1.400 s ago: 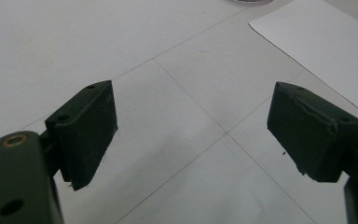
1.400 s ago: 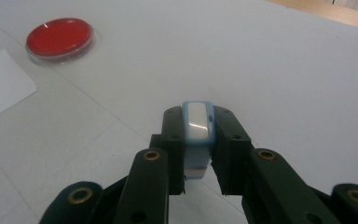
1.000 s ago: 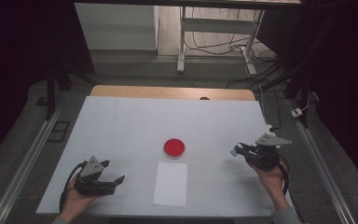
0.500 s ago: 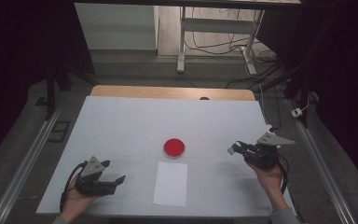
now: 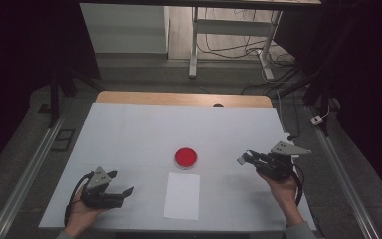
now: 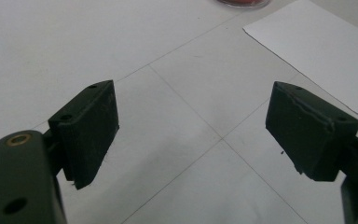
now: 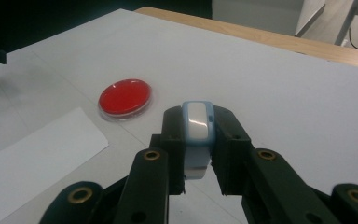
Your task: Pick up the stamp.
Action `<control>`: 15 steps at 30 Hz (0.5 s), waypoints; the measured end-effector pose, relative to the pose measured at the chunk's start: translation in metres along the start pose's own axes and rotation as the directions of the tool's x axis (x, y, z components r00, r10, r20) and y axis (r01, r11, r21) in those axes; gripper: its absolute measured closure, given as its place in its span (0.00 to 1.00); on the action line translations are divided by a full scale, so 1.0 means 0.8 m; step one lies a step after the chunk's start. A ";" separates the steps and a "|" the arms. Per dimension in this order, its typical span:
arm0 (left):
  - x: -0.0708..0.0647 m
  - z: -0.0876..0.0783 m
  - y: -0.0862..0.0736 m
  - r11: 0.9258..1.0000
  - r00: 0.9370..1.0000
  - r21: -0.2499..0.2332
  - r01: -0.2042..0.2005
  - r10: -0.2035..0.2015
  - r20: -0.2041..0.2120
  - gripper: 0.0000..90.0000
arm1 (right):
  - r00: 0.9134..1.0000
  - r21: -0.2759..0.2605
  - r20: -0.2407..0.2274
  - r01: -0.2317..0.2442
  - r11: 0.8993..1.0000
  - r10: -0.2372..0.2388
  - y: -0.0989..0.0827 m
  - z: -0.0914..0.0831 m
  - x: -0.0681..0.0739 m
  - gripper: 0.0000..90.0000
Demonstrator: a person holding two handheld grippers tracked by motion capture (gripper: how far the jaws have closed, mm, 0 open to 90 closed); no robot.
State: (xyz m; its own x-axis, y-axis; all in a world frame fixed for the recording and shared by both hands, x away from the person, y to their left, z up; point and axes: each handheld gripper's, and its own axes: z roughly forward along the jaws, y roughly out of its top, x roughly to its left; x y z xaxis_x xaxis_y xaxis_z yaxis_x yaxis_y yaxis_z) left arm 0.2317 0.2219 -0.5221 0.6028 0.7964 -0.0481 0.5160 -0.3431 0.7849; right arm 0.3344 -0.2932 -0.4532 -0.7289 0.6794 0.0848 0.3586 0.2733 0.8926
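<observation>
White-and-blue piece point(image 7: 197, 135) clamped in right tongs point(image 7: 198, 140), lower end hidden.

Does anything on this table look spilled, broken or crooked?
Nothing stands out. The red dish sits flat, the paper sheet lies smooth beside it, and the right gripper holds a small white-and-blue object squarely.

The dish point(image 5: 185, 157) lies on the table point(image 5: 129, 134), behind the paper point(image 5: 182, 195).

Your left gripper point(image 5: 110, 191): black body, grey 3-cornered plate on top, black cable looping behind. Right gripper point(image 5: 251, 160): same build; brass-ringed screw holes on dark jaw links. Grey sleeve cuffs at bottom edge.
</observation>
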 end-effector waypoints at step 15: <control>-0.001 0.001 0.000 1.000 1.000 0.003 -0.003 0.003 0.000 0.19 | 0.999 -0.022 -0.052 0.012 1.000 -0.013 0.007 0.011 0.022 0.84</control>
State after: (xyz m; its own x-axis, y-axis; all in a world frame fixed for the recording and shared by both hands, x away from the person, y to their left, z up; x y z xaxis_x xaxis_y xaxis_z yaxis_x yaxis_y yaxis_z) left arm 0.2321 0.2208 -0.5224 0.6048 0.7951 -0.0458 0.5160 -0.3474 0.7829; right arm 0.3290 -0.2739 -0.4504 -0.7626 0.6396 0.0963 0.3374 0.2664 0.9029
